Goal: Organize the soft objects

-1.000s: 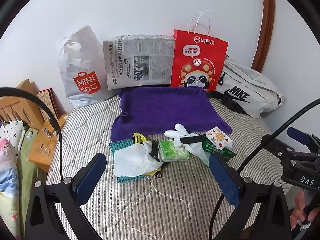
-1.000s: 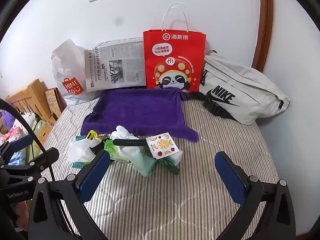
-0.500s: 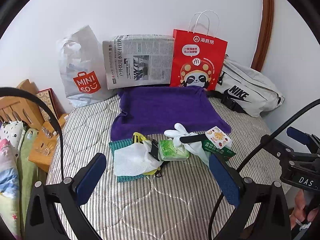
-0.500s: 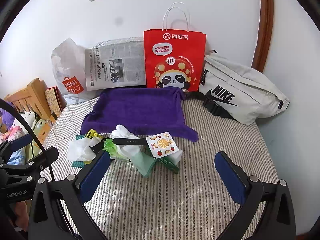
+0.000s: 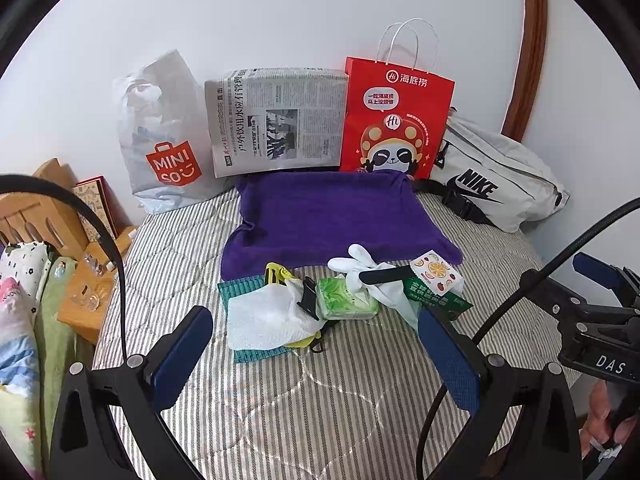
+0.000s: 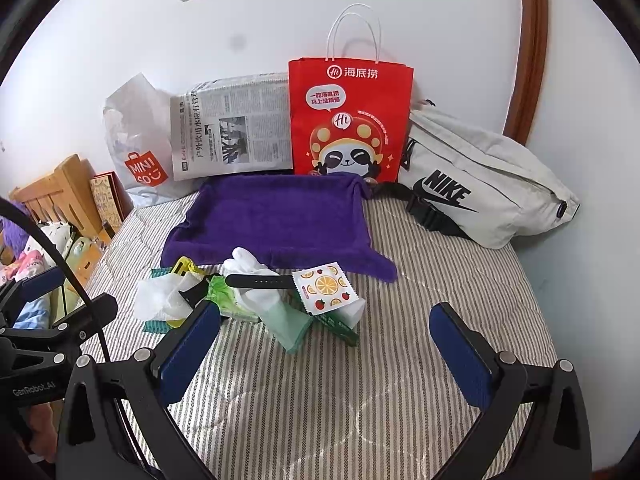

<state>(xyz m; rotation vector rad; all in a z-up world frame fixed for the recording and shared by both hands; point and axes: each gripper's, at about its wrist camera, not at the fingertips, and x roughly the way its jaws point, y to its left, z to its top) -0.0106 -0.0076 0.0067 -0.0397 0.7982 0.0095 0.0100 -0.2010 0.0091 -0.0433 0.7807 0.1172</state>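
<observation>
A pile of small items lies on the striped bed in front of a purple towel (image 5: 336,216) (image 6: 276,216). It holds a white tissue (image 5: 264,316) on a teal cloth (image 5: 240,286), a green tissue pack (image 5: 346,300), a white glove (image 5: 360,264) (image 6: 252,268), a black strap (image 6: 256,281) and a fruit-print packet (image 5: 434,272) (image 6: 325,288). My left gripper (image 5: 316,364) is open and empty, just short of the pile. My right gripper (image 6: 326,360) is open and empty, near the pile's front right.
Against the wall stand a MINISO plastic bag (image 5: 164,140), a folded newspaper (image 5: 276,120), a red paper bag (image 5: 396,120) and a white Nike bag (image 5: 496,176). Wooden furniture (image 5: 48,208) and bedding are off the bed's left edge.
Both grippers have crept very slightly; the pile and bags have not moved.
</observation>
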